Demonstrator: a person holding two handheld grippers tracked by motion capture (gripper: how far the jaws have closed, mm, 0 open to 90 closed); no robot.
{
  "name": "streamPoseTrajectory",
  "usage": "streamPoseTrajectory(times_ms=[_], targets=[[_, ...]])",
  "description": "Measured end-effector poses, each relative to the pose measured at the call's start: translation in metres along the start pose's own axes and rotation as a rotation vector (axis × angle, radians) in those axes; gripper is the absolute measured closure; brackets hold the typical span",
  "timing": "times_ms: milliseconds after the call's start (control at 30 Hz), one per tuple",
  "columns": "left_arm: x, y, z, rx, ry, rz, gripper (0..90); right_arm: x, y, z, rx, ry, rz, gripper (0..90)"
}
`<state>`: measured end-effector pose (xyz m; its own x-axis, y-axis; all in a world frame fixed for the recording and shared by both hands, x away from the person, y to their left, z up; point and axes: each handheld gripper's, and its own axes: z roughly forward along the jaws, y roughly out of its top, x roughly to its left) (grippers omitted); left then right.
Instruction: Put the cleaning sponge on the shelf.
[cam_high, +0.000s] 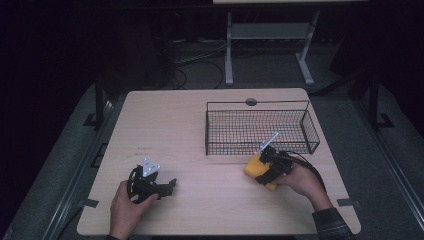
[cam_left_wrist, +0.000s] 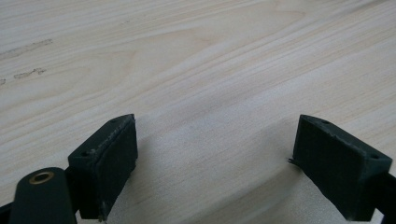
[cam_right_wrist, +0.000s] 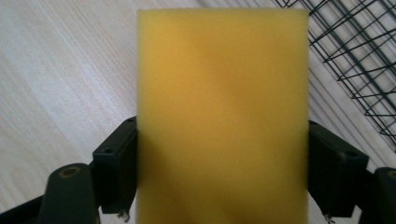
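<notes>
My right hand-held gripper (cam_right_wrist: 223, 158) pinches the yellow sponge (cam_right_wrist: 223, 116) between both jaws, near the table's (cam_high: 200, 125) right front, just in front of the wire basket (cam_high: 260, 131). My left hand-held gripper (cam_left_wrist: 215, 163) rests spread and empty near the left front edge.

Sponge (cam_right_wrist: 222, 116): I saw soft, matt yellow foam.
Table (cam_left_wrist: 196, 60): pale, smooth wood grain.
Basket (cam_high: 260, 131): thin dark wire.
</notes>
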<state>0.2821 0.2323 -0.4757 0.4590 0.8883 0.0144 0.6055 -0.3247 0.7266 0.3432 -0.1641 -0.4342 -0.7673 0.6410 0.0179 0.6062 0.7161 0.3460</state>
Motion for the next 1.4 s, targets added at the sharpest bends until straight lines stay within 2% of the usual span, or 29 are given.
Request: streamPoseTrajectory(times_ms=[433, 1400], targets=[[0.0, 0.0, 0.0, 0.0, 0.0, -0.001, 13.1, -0.003, -0.005, -0.013, -0.011, 0.01, 0.013, 22.7], [0.0, 0.0, 0.0, 0.002, 0.0, 0.001, 13.1, -0.013, -0.013, -0.054, -0.062, 0.003, 0.051, 22.9]])
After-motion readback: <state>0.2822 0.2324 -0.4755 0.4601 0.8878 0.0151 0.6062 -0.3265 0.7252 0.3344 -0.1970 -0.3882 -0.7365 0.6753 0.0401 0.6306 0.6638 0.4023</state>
